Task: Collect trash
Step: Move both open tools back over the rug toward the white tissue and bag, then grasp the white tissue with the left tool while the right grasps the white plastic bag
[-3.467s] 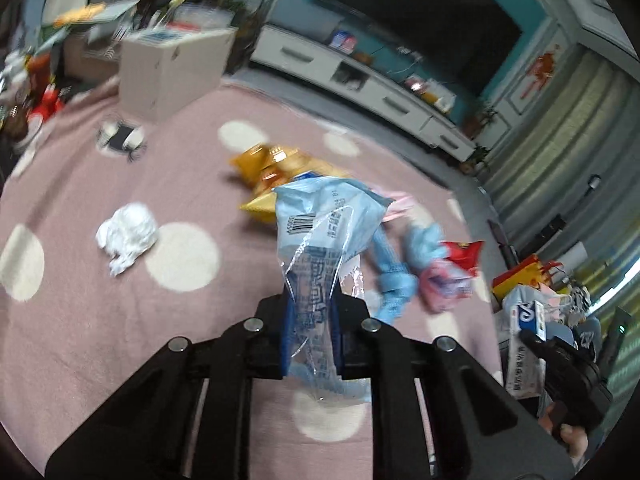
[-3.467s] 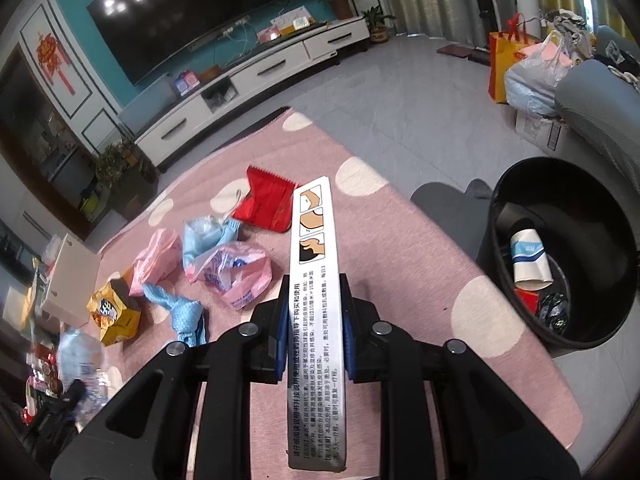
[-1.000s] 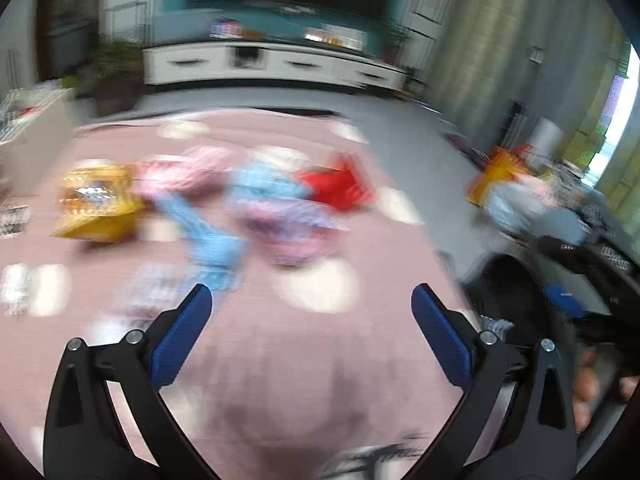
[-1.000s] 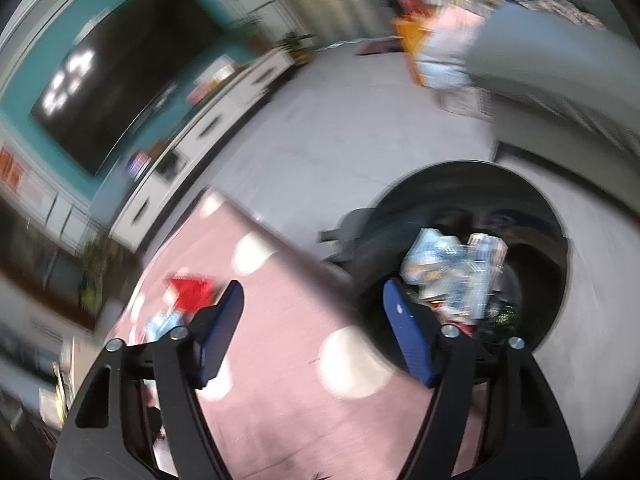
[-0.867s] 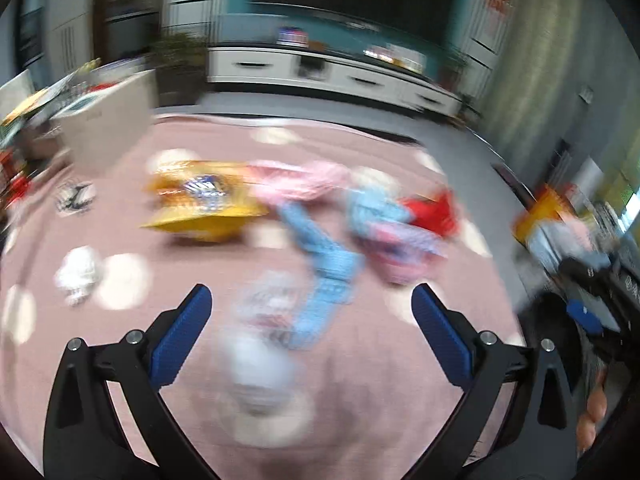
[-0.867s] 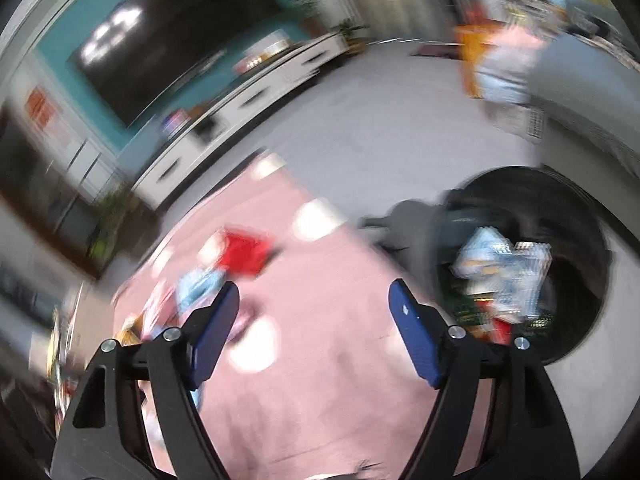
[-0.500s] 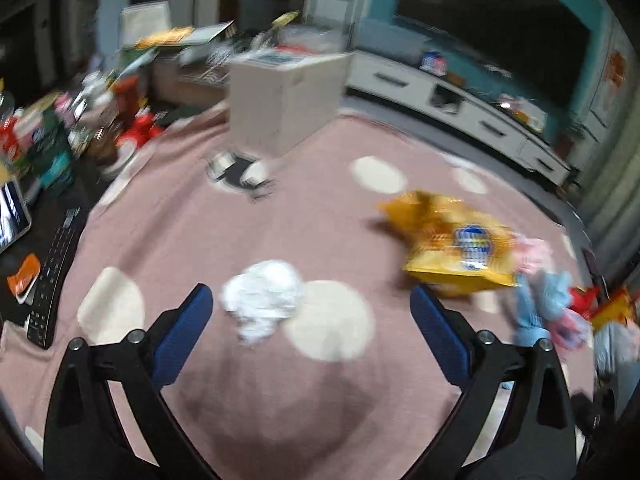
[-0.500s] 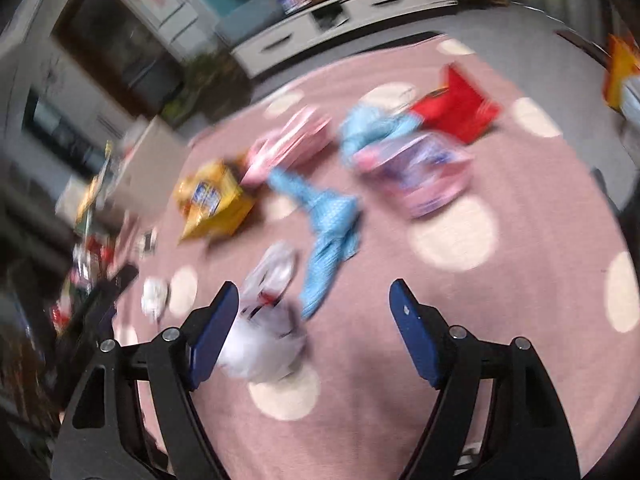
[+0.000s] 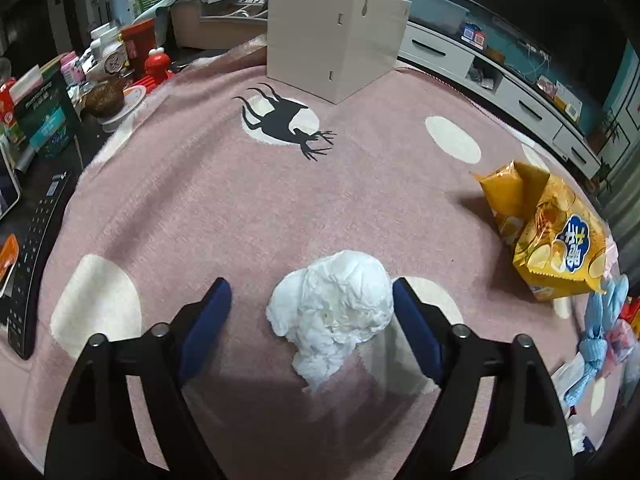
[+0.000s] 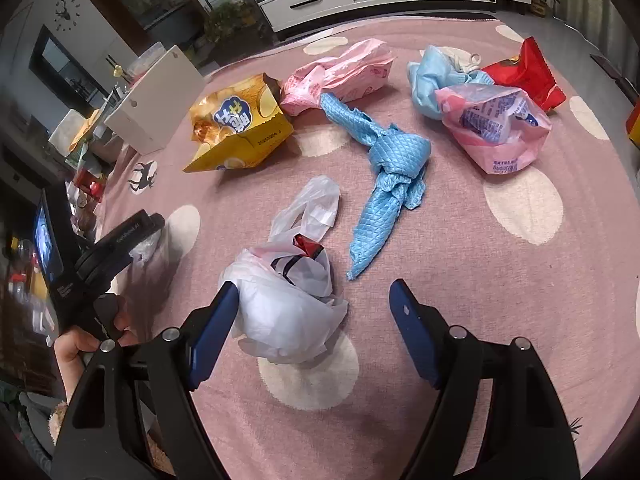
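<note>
White crumpled tissue [image 9: 332, 304] lies on the pink spotted rug [image 9: 240, 208] between the spread jaws of your left gripper [image 9: 310, 312], untouched. Your right gripper [image 10: 314, 320] is likewise wide open, its left pad against a white plastic bag [image 10: 284, 296] on the rug, with a knotted blue cloth [image 10: 384, 168] and yellow chip bag [image 10: 236, 124] beyond

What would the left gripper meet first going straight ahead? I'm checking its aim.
The left gripper, fingers open, would likely meet the crumpled white tissue lying between them on the pink rug.
</note>
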The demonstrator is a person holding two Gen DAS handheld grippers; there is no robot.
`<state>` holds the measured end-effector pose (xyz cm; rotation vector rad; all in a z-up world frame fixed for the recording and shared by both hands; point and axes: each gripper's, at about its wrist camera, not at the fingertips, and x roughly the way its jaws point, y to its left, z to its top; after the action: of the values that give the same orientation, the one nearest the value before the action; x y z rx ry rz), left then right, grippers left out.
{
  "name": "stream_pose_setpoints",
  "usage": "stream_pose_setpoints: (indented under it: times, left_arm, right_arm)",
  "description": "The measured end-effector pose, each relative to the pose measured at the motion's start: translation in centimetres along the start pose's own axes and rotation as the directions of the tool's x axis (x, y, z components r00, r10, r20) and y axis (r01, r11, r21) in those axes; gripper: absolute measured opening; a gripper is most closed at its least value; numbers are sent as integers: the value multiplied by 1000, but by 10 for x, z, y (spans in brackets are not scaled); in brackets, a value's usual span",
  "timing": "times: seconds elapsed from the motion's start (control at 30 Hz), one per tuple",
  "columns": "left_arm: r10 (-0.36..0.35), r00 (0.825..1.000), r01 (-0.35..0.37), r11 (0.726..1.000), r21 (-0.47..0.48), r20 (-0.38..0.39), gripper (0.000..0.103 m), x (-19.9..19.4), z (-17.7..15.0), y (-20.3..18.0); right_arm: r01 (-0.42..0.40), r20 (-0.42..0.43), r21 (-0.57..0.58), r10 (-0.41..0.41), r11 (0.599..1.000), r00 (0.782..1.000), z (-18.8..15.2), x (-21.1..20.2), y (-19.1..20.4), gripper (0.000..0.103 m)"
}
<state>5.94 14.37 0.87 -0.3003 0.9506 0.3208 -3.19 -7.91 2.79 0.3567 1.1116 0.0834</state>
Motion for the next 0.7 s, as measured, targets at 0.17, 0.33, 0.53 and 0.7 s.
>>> stream_pose_setpoints:
  times: [0.17,0.33,0.53,0.7]
  left_arm:
    - [-53,999,53,999,-8,10,42,-3,-1,-4]
    - [-95,995,95,993,-65,4,33,-4,-4,-1]
    - [-197,980,192,972,-135,-25,32,-11,-9,3]
    - [-231,973,229,968,-106,-10,32,-28,-15,-11]
  right_arm:
    - [-2,-6,-18,2,1000,1000,-3,0,1,76]
    - [5,-17,-50,-6,999,1000,-4,5,6,68]
    - [-67,-37,-31,66,997,997,-2,5,2,35]
    - [-88,-13,-6,88,996,996,0,-3,-5,21]
